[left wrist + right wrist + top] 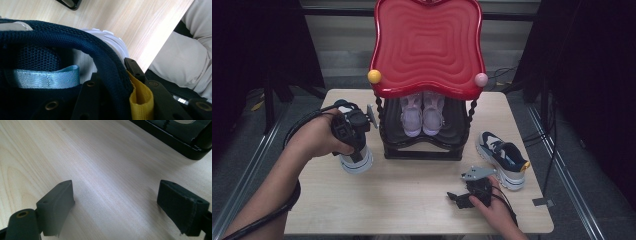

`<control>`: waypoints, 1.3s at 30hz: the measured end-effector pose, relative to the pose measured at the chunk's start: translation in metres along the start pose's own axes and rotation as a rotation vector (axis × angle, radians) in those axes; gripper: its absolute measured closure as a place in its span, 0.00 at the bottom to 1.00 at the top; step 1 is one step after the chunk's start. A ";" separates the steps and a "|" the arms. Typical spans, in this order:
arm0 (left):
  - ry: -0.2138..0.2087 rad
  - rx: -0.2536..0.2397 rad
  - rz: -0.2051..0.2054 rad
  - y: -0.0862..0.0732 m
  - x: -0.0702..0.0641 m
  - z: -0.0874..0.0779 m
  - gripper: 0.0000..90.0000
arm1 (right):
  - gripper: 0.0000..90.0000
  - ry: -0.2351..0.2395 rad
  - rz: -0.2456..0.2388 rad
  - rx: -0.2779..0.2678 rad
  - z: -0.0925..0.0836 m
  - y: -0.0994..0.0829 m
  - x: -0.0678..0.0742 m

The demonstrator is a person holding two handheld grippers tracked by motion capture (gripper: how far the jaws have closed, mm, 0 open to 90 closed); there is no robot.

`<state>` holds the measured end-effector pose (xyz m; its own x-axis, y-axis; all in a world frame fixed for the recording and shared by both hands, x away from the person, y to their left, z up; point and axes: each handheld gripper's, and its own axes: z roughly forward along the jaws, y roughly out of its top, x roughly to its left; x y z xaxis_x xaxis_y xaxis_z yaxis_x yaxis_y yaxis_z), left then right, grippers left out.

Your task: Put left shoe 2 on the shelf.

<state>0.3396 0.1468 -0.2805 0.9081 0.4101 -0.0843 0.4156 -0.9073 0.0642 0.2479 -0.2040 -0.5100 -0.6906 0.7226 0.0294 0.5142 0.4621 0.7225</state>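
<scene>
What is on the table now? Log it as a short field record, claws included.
left claw: shut on the heel collar of the navy sneaker, next to its yellow pull tab
navy sneaker: heel up, sole end low, left of the rack
right claw: open, nothing between the jaws, low over the table
second sneaker: lying on the table, right of the rack
shoe rack: black, red top, pink pair on its shelf

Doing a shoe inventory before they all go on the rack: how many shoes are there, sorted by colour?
Pink shoes, on the rack's lower shelf: 2
Navy-and-white shoes: 2, one lying on the table, one clamped at its heel collar in the left gripper
Total: 4
</scene>
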 end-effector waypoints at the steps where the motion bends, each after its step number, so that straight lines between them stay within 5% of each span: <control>1: 0.000 -0.004 -0.002 0.000 -0.001 -0.003 0.84 | 0.15 0.000 0.000 0.000 0.000 0.000 0.000; 11: 0.001 -0.022 0.005 0.001 -0.004 -0.033 0.84 | 0.15 0.002 0.000 0.004 0.000 0.000 0.000; 39: 0.086 -0.015 0.021 0.015 -0.015 -0.114 0.84 | 0.15 0.002 -0.001 0.001 0.000 0.000 0.000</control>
<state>0.3380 0.1377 -0.1649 0.9173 0.3982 0.0027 0.3967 -0.9144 0.0802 0.2479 -0.2040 -0.5103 -0.6919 0.7214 0.0297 0.5139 0.4631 0.7221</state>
